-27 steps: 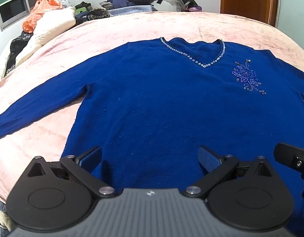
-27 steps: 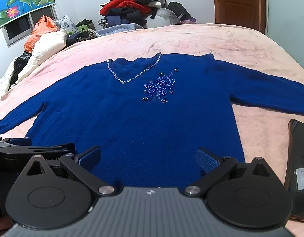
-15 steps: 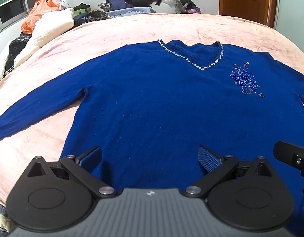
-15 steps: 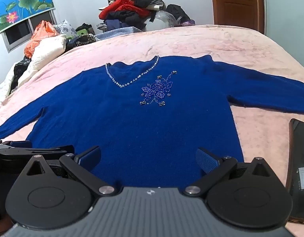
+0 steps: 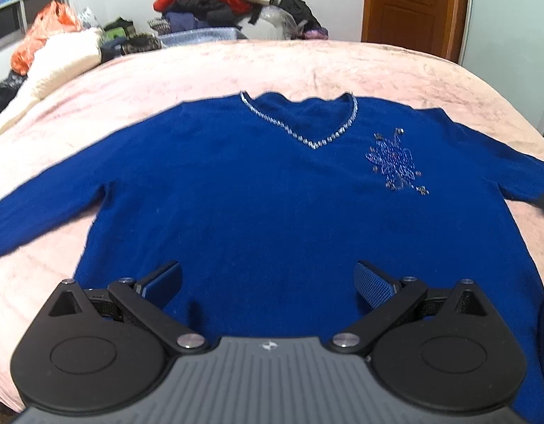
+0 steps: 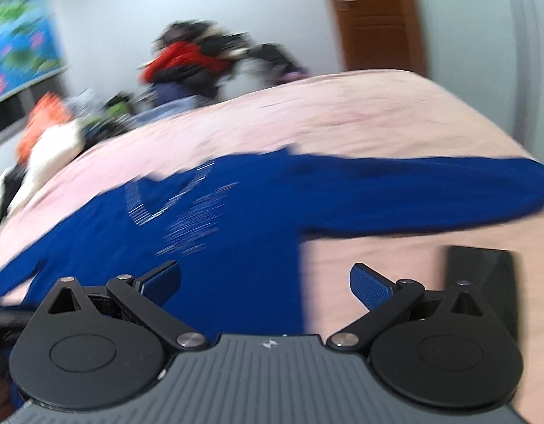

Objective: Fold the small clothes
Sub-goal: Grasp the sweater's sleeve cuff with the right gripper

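On bed (image 5: 307,67), blue sweater (image 5: 272,194) lies flat, unfolded. Right tool (image 6: 265,279) just swung toward right sleeve (image 6: 413,190), prob. to fold it; both tools wide open, empty w/ left tool (image 5: 268,279).

Motion blur smears the right wrist view, and the blue sweater's (image 5: 272,194) sleeves run off frame.
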